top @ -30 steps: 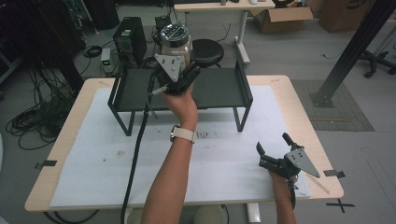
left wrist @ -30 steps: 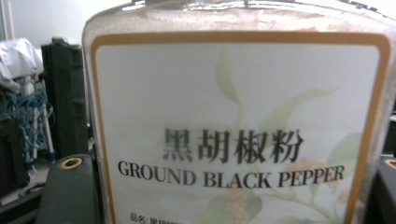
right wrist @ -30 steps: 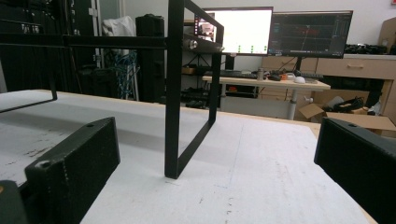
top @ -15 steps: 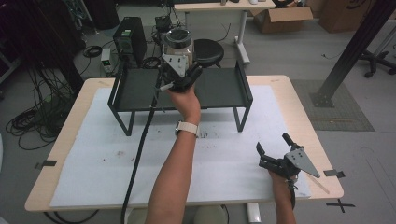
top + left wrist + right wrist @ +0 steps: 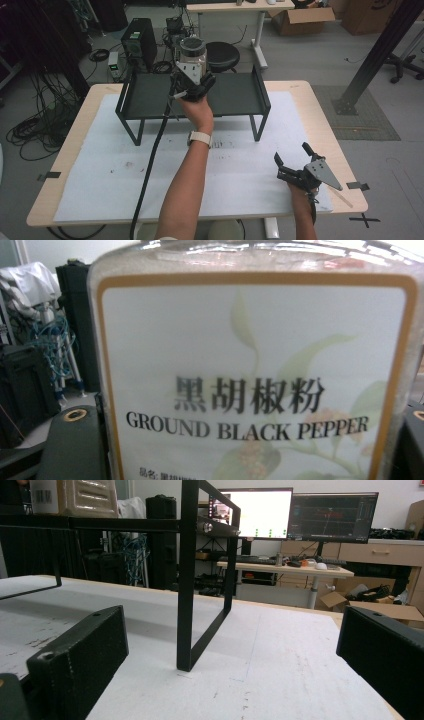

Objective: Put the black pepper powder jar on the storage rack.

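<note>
Since a moment ago the left gripper (image 5: 192, 75) has carried the jar (image 5: 192, 52) a little farther toward the back edge of the rack (image 5: 150, 92), while the right gripper (image 5: 295, 165) has stayed where it was. That jar is clear plastic with a dark lid and pale grey powder inside; in the left gripper view its label (image 5: 255, 385) has an orange border, a faint leaf drawing, Chinese characters and the words GROUND BLACK PEPPER. It is held above the middle of the rack's back rail, pinched between the left jaws. Right of the rack and nearer the person, the right gripper rests low over the white sheet (image 5: 240, 170), its jaws spread wide with nothing between them, facing the rack's right leg (image 5: 189, 580).
</note>
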`<state>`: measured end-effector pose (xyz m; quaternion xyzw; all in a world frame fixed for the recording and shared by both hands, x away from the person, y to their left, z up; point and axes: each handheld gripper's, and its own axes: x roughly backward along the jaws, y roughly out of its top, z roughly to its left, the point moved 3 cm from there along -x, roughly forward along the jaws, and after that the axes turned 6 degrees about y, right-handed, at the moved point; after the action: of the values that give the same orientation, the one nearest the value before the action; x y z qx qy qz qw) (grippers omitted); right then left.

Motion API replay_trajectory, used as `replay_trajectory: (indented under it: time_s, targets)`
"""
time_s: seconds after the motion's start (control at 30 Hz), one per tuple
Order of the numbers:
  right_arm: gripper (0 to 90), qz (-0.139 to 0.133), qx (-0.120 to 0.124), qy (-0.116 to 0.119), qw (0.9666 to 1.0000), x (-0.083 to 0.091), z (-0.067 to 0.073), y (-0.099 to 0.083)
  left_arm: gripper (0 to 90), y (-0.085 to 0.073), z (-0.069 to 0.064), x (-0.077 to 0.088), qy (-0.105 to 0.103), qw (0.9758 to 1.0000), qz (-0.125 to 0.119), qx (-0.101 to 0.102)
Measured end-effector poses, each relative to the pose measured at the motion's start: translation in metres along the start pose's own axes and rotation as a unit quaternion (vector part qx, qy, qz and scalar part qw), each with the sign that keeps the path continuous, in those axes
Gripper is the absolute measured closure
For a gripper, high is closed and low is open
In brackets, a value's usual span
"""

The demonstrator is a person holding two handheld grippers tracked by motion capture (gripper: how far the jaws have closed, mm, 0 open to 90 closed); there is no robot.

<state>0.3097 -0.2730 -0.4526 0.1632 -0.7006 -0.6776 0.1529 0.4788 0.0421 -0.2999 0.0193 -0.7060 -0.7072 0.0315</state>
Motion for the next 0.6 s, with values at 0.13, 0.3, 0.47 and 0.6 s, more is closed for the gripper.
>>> replay_trajectory:
  time_s: [0.13,0.3,0.47,0.6]
  targets:
    - [0.0,0.0,0.0,0.0,1.0,0.0,0.0001,0.0,24.4,-0.0003,0.0,0.0001,0.001,1.0,0.003,0.001]
    - [0.0,0.001,0.0,-0.001,1.0,-0.0003,0.0,0.0,24.3,-0.0006,0.0003,0.0004,0.001,1.0,0.004,0.001]
    - [0.0,0.001,0.0,-0.001,1.0,-0.0003,0.0,0.0,23.2,-0.0008,0.0006,0.0014,-0.006,1.0,0.005,-0.002]
    - [0.0,0.002,0.001,-0.001,1.0,-0.0004,0.0,0.0,18.7,-0.0007,0.0006,0.0019,-0.013,0.9999,0.007,-0.001]
